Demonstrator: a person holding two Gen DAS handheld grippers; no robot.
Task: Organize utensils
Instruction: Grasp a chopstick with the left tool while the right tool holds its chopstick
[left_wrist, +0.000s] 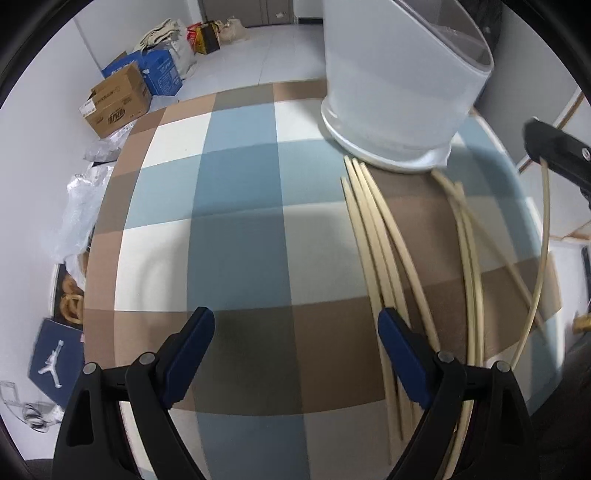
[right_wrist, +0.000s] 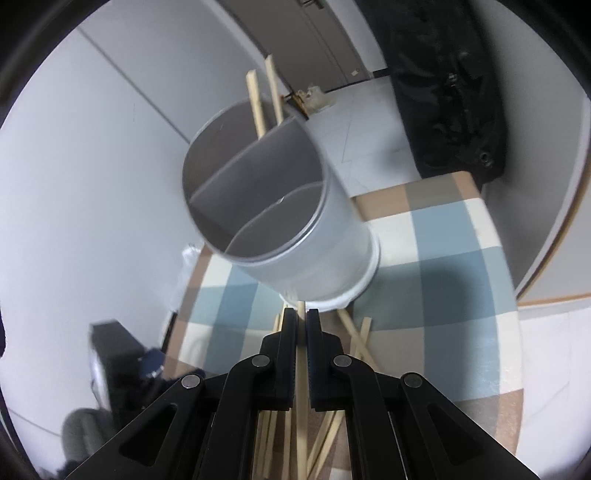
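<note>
Several pale wooden chopsticks (left_wrist: 376, 229) lie loose on the checked tablecloth (left_wrist: 236, 206), in front of a grey round utensil holder (left_wrist: 399, 85). My left gripper (left_wrist: 295, 315) hangs open over the cloth, nothing between its blue pads; its right finger is over the nearest chopsticks. In the right wrist view my right gripper (right_wrist: 301, 314) is shut on one chopstick (right_wrist: 301, 373) that runs between its pads towards the holder (right_wrist: 295, 236). The holder has dividers inside, and two chopsticks (right_wrist: 258, 99) stand in its far compartment. The left wrist view shows the right gripper (left_wrist: 539, 155) at the right edge, its chopstick (left_wrist: 546, 240) hanging down.
The table is round and its edge curves close on the left. On the floor beyond stand cardboard boxes (left_wrist: 118, 99), bags and crumpled plastic (left_wrist: 77, 218); a blue shoe box (left_wrist: 55, 354) lies lower left. A dark jacket (right_wrist: 443, 88) hangs behind the table.
</note>
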